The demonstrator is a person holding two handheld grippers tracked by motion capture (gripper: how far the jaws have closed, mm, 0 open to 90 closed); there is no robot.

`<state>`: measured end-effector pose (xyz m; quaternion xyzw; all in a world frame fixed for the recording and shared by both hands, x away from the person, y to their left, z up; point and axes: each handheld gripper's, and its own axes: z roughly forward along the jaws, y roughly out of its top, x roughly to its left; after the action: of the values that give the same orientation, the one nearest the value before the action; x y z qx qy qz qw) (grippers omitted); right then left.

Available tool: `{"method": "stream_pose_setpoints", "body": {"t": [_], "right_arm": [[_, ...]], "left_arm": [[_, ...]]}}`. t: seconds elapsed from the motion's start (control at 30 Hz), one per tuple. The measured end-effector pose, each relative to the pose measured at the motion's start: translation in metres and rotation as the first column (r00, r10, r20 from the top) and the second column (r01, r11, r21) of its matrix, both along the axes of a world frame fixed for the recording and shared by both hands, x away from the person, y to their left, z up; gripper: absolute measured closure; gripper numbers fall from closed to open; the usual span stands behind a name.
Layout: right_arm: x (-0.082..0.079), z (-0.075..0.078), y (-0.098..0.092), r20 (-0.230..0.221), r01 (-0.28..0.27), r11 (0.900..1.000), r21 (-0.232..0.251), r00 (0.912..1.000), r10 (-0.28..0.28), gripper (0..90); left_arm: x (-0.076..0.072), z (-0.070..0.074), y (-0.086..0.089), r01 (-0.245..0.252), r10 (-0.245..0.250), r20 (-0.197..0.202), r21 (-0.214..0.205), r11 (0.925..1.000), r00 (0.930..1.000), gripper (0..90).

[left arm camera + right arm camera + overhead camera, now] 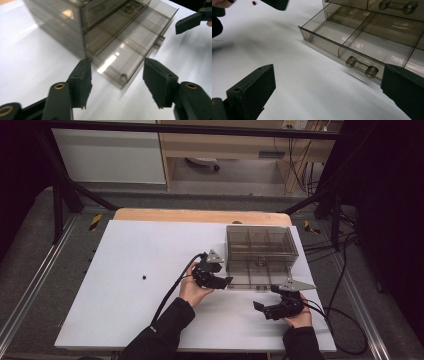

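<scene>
The smoky clear drawer box (260, 242) stood on the far right part of the white table (125, 270), and its bottom drawer (257, 276) was pulled well out toward the person, with dividers splitting it into compartments. In the left gripper view a small dark-red bead (123, 75) seemed to lie in the drawer's near corner, though reflections on the plastic made that hard to be sure of. If so, the placing looked done, and pushing the drawer shut remained. Another small dark thing (144, 277) lay alone on the open left half of the table, well apart from the box.

The left gripper (226, 281) hung just beside the drawer's left corner, its jaws parted about halfway with nothing between them. The right gripper (258, 306) waited in front of the drawer's front wall and handle (361, 66), jaws spread wide and empty.

The drawer's front edge reached toward both grippers, so room there was tight; the table's left side and near strip lay free for moving.
</scene>
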<state>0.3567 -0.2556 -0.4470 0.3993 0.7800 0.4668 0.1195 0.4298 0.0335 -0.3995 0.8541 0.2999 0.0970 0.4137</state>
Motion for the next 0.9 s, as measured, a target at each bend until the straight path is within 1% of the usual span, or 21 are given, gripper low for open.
{"method": "stream_pose_setpoints", "body": {"t": [0.07,0.13,0.2,0.27,0.3,0.33,0.4,0.5,0.63,0.73,0.83,0.9], "right_arm": [[0.000,0.000,0.000,0.002,0.001,1.0000,0.000,1.0000,-0.001,0.4],[0.000,0.000,0.000,0.000,0.002,1.0000,0.001,1.0000,-0.002,0.4],[0.000,-0.001,0.001,0.000,0.002,1.0000,0.001,1.0000,-0.002,0.4],[0.000,0.000,0.000,0.000,0.003,1.0000,0.001,1.0000,-0.003,0.4],[0.000,0.000,0.000,0.000,0.003,1.0000,0.000,1.0000,-0.003,0.4],[0.000,0.000,0.000,0.001,0.003,1.0000,0.000,1.0000,-0.003,0.4],[0.000,-0.001,0.000,0.000,0.004,1.0000,-0.002,1.0000,-0.004,0.4],[0.000,-0.001,0.000,-0.001,0.003,1.0000,-0.004,1.0000,-0.003,0.4],[0.000,-0.001,0.001,-0.002,0.004,1.0000,-0.005,1.0000,-0.004,0.4],[0.000,-0.001,0.000,-0.001,0.006,1.0000,-0.004,1.0000,-0.006,0.4],[0.000,0.000,0.000,0.000,0.005,1.0000,-0.002,1.0000,-0.005,0.4],[0.000,-0.001,0.000,-0.002,0.007,1.0000,-0.001,1.0000,-0.007,0.4]], "left_arm": [[0.000,0.001,0.010,-0.008,0.008,-0.008,0.001,1.0000,0.9999,33.6],[-0.001,0.001,0.020,-0.015,0.014,0.003,0.018,0.9997,0.9999,30.7],[-0.002,0.001,0.030,-0.031,0.031,0.009,0.026,0.9992,0.9995,26.7],[-0.004,0.000,0.040,-0.046,0.046,0.018,0.028,0.9985,0.9988,21.4],[-0.004,-0.001,0.046,-0.059,0.058,0.015,0.027,0.9979,0.9982,20.0],[-0.005,-0.002,0.054,-0.075,0.075,0.010,0.037,0.9965,0.9971,18.2],[-0.006,-0.004,0.064,-0.094,0.093,0.014,0.054,0.9941,0.9956,14.9],[-0.007,-0.007,0.080,-0.126,0.126,0.011,0.065,0.9899,0.9920,10.2],[-0.010,-0.007,0.101,-0.158,0.157,0.018,0.058,0.9857,0.9874,6.8],[-0.014,-0.009,0.116,-0.182,0.180,0.027,0.061,0.9815,0.9833,5.5],[-0.017,-0.011,0.128,-0.193,0.192,0.028,0.071,0.9785,0.9810,4.9],[-0.020,-0.013,0.136,-0.203,0.201,0.029,0.070,0.9767,0.9791,5.0]]}}
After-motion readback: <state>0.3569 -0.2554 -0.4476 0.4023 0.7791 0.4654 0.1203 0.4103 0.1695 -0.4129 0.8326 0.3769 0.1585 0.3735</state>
